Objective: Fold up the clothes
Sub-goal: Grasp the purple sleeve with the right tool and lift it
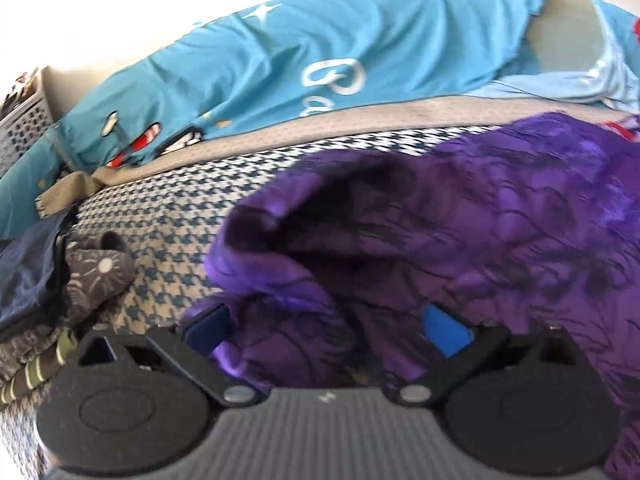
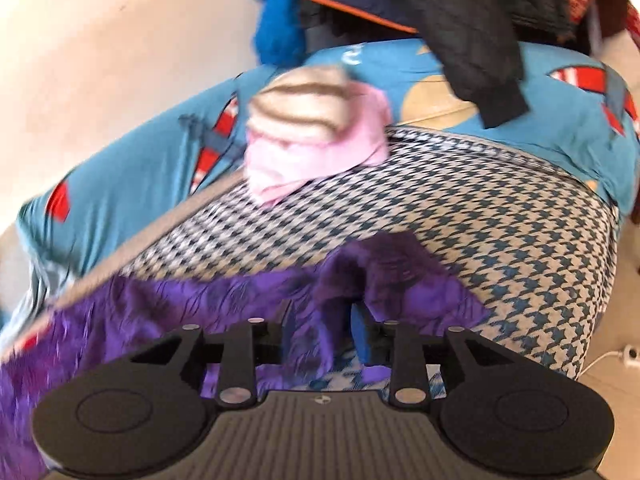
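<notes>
A crinkled purple garment (image 1: 460, 220) lies bunched on the houndstooth-patterned cover (image 1: 180, 208) of the bed. In the left wrist view my left gripper (image 1: 326, 320) is open, its blue pads (image 1: 444, 328) wide apart with purple cloth heaped between and over them. In the right wrist view my right gripper (image 2: 344, 320) is shut on a corner of the purple garment (image 2: 168, 300), which trails off to the left over the houndstooth cover (image 2: 500, 232). One blue pad (image 2: 362, 332) shows; the other is hidden by cloth.
A turquoise printed sheet (image 1: 320, 60) lies behind. Dark patterned clothes (image 1: 80, 280) pile at the left, and a white basket (image 1: 24, 128) stands further left. In the right wrist view a folded pink and striped garment (image 2: 316, 136) and dark clothes (image 2: 460, 12) lie beyond.
</notes>
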### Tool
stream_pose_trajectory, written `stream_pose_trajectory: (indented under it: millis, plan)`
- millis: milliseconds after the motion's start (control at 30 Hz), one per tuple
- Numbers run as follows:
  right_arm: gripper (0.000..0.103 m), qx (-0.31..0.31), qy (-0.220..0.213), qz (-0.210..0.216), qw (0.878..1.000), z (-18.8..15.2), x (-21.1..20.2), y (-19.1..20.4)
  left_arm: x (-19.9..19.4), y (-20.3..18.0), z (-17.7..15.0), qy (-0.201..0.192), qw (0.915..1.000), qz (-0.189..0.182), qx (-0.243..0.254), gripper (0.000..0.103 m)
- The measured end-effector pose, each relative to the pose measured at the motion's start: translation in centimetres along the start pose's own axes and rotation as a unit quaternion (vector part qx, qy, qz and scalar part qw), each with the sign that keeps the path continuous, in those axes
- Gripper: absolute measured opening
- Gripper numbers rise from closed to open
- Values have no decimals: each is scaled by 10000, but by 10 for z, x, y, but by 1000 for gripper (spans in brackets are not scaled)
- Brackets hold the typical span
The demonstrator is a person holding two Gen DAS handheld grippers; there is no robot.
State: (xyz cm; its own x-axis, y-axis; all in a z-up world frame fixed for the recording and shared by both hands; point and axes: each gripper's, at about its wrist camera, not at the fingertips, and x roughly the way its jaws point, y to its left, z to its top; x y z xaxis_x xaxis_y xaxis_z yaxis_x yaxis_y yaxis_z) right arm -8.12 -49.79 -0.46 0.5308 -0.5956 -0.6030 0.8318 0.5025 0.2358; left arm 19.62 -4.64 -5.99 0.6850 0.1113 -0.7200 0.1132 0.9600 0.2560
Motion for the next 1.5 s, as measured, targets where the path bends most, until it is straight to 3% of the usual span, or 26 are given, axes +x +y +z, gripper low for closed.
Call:
stream_pose_trajectory:
  millis: [233,400,500,667,800,933,1067,1167,1267,1333,1433,1500]
  plan:
    - [34,624,72,-59,9980,7,14,-12,0,-9,-4,65,9998,-109,149,103]
    - [34,1903,252,432,9805,8,10,-37,2,-10,-5,111,9997,-124,161,103]
    - [34,1932,337,708,9780,8,10,-33,3,-12,-6,109,9997,-108,201,103]
    - [34,2176,426,627,9731,3,23,-29,3,-14,-8,97,9996,-105,239,103]
    - [42,2377,216,215,9709,2,31,-29,3,-14,-9,97,9996,-100,255,103]
    - [43,2580,23,-210,9659,3,39,-34,4,-15,-10,90,9996,-91,267,103]
    - [43,2683,37,-340,9627,2,52,-40,4,-16,-11,77,9995,-75,282,103]
    - [38,2597,-122,-643,9635,2,57,-43,4,-16,-11,71,9995,-64,295,103]
    - [17,2370,-193,-753,9684,3,59,-40,5,-16,-11,76,9995,-65,293,103]
    - [10,2090,-324,-561,9758,7,57,-31,4,-16,-11,76,9995,-62,294,103]
    - [9,1478,-655,-147,9867,13,47,-12,4,-16,-12,74,9995,-63,296,103]
    - [9,906,-839,349,9917,15,38,10,4,-17,-12,72,9995,-63,298,103]
